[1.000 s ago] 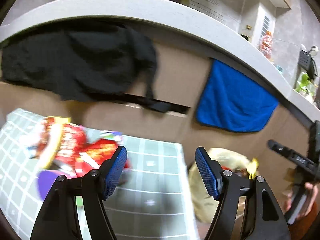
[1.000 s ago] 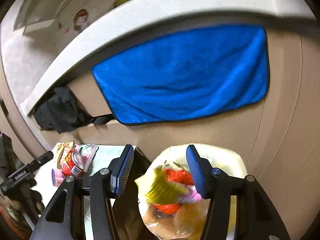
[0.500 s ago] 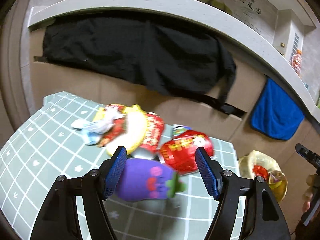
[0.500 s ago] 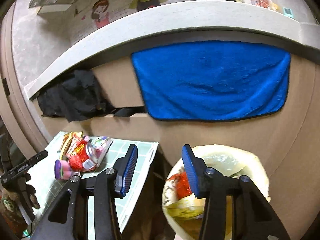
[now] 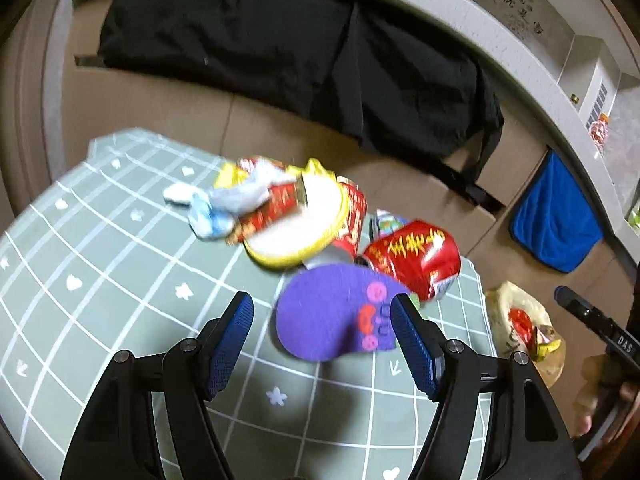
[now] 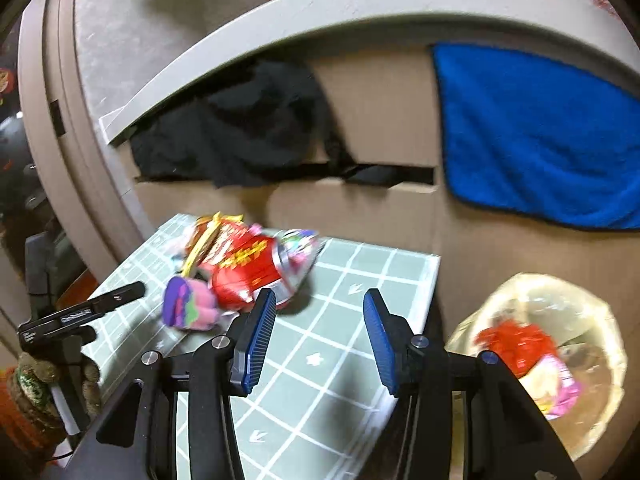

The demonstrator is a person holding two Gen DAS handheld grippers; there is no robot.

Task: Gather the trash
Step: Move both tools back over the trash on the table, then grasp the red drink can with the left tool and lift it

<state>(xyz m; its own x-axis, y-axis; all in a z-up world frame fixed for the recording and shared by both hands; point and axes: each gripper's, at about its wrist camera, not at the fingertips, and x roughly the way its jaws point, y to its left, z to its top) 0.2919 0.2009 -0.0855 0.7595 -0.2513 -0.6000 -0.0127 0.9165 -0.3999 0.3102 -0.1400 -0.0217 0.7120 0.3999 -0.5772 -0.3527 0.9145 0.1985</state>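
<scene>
Tilting both tongs down, left tongs [image 5: 322, 340] open around the purple eggplant toy [image 5: 336, 314], right tongs [image 6: 318, 338] open, empty. A second ago they faced the trash bag [image 6: 560, 320]; now the desk [image 6: 360, 276].

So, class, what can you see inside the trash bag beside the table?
Inside the trash bag: a crumpled red wrapper and a pink packet on top. Whatever lies beneath them is covered, so it cannot be told.

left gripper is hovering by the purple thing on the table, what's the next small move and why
Probably ease the left gripper forward and down so its open fingers straddle the purple eggplant plush, then close. The plush lies nearest on the checked tablecloth, ahead of the red can, and neither pad presses on it yet.
</scene>
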